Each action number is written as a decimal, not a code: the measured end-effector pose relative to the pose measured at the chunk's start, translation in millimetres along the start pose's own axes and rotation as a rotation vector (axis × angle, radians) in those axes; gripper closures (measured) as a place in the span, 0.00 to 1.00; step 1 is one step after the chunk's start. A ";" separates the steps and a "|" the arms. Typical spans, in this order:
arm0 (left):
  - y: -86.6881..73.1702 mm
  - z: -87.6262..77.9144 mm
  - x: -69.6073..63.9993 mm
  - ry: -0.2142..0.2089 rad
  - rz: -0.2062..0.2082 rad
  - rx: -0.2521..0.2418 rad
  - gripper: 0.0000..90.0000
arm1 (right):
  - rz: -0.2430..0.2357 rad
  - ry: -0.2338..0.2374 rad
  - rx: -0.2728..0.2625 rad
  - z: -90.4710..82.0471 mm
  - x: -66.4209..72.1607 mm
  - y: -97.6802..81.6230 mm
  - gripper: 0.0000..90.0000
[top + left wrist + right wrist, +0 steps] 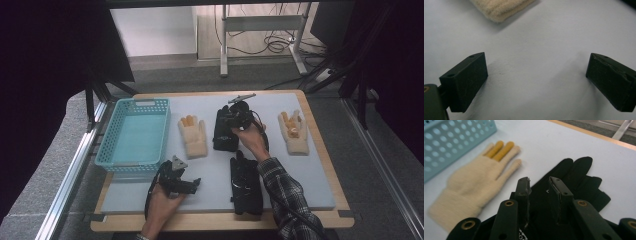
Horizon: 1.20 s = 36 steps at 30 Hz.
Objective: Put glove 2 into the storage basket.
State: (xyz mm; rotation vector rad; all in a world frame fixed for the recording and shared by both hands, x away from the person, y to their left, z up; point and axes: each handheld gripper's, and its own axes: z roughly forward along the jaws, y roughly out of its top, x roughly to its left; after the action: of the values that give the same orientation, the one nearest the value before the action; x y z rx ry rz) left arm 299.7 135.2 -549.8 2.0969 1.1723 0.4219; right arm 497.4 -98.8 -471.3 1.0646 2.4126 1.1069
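Where it lies flat, the black glove (574,173) spreads its fingertips.

I am working in what looks like a lab or test room set up for recording, not a home. My table (320,150) is a wooden board with a pale grey mat, boxed in by aluminium rails (75,165) at nine o'clock and three o'clock. Black curtains (45,55) hang on both sides. At twelve o'clock, beyond grey carpet (200,77), stands a metal-legged desk frame (260,22) with loose cables (270,45) coiled on the floor beneath it, against a plain white wall (155,30).
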 end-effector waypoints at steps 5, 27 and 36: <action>0.0 0.1 0.0 0.000 0.000 0.000 0.05 | -0.021 -0.029 0.030 12.7 -11.5 -14.2 0.69; 0.0 0.1 0.0 0.000 0.001 0.000 0.05 | -0.005 -0.035 0.089 40.6 -13.0 -32.3 0.85; 0.0 0.2 0.0 0.000 -0.001 0.000 0.05 | -0.009 -0.018 0.052 17.8 -11.6 -21.0 0.86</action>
State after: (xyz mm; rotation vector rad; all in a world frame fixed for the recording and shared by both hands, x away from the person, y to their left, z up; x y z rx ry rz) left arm 299.8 135.1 -549.9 2.0968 1.1731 0.4216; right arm 503.9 -106.8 -499.3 1.0732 2.4423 1.0333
